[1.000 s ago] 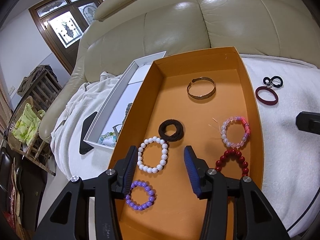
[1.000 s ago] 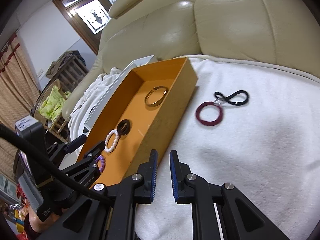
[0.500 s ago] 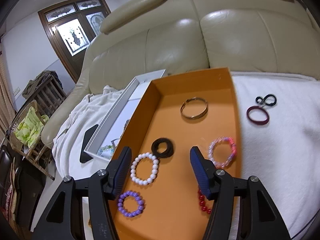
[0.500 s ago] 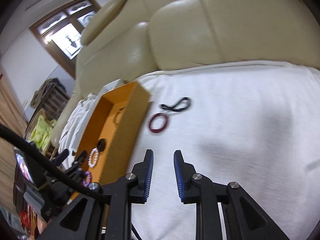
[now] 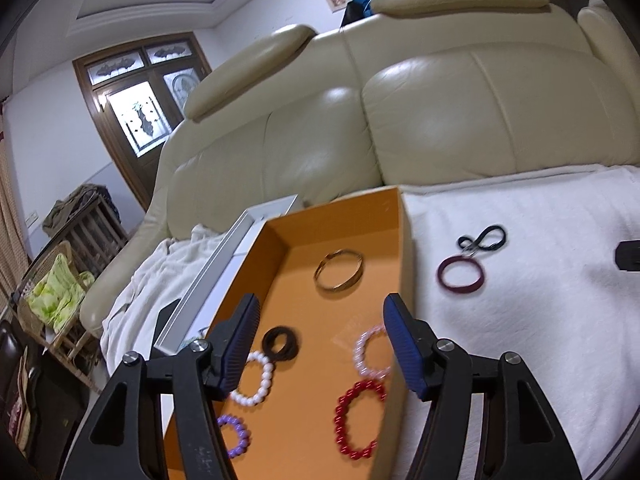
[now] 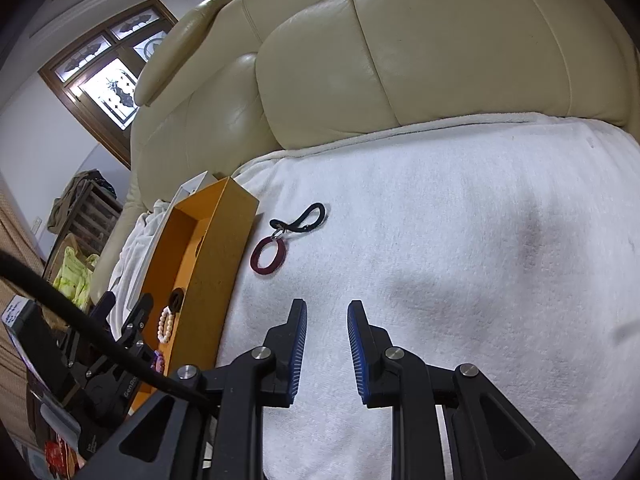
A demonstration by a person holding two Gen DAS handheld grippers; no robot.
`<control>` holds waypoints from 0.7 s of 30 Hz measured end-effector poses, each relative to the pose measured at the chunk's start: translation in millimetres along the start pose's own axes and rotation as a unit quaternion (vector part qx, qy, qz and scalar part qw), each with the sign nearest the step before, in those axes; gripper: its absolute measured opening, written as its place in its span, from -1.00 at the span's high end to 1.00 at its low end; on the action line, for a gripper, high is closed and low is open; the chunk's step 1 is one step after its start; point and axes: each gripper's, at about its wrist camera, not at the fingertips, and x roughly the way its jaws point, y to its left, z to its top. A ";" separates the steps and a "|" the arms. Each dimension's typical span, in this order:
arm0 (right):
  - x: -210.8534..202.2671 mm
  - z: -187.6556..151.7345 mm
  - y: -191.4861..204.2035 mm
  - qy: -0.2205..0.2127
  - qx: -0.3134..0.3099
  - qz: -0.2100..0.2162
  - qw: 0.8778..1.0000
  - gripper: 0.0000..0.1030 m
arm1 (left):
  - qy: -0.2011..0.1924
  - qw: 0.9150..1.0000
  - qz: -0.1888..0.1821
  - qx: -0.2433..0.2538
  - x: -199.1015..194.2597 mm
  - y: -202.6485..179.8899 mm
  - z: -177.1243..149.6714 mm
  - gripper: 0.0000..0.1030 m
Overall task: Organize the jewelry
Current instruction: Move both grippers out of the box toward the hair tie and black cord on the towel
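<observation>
Left gripper (image 5: 320, 344) just widened, empty; right gripper (image 6: 327, 354) ajar, empty: grabbing maroon ring (image 6: 268, 257) may drag linked black loop (image 6: 301, 220).

Both grippers are built from matte black plastic arms with triangular cut-outs. Left gripper (image 5: 320, 344): fingers (image 5: 402, 344) are faced with ribbed dark-blue pads, and silver round-head screws are seen at the pivots. Right gripper (image 6: 327, 350): same blue ribbed pads and silver screws. A thick black cable (image 6: 80, 324) is routed at its left. White lettering, partly legible, is printed on the left gripper's body.
</observation>
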 end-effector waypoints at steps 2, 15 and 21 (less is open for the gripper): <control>0.8 3.3 -1.6 0.000 0.003 0.006 1.000 0.55 | -0.008 1.000 -0.002 0.005 -2.2 -4.9 2.4 -0.36; 66.5 33.9 15.9 0.003 -0.020 0.009 1.000 0.55 | 0.022 0.999 -0.018 -0.030 11.7 13.0 2.7 -0.36; 94.8 46.0 15.0 -0.001 -0.023 -0.013 1.000 0.55 | 0.035 0.998 -0.027 -0.052 17.0 22.4 0.9 -0.36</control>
